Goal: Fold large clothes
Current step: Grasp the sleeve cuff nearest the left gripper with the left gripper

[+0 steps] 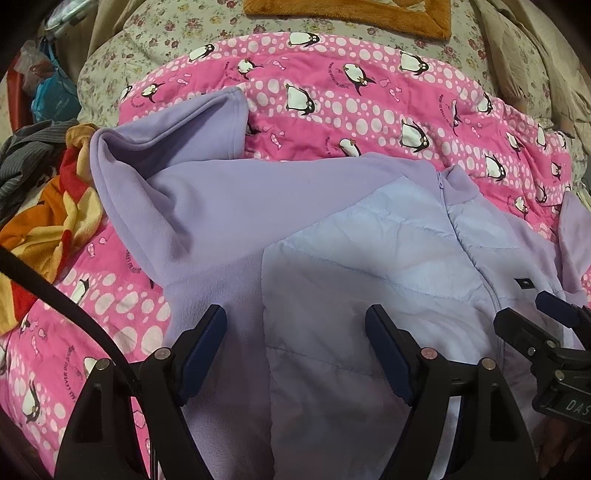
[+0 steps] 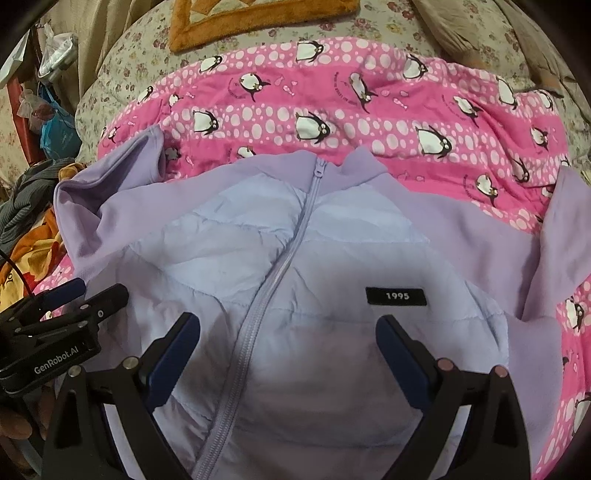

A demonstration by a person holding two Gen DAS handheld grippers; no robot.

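This was a bedroom in a home. The work surface was a bed covered by a pink penguin-print quilt, with a floral bedspread beneath it and an orange plush cushion toward the head. Loose clothes lay heaped along one side, and plastic bags were bunched beyond them.

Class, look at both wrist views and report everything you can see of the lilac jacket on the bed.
The lilac jacket lies front up on the pink penguin quilt, zipped to its stand-up collar. Its chest panels look smooth and quilted; shoulders and sleeves look like fleece. A black patch reads 1995. One sleeve is flung up and rumpled; the other runs off toward the opposite edge. The left gripper and right gripper hang open over it, gripping nothing.
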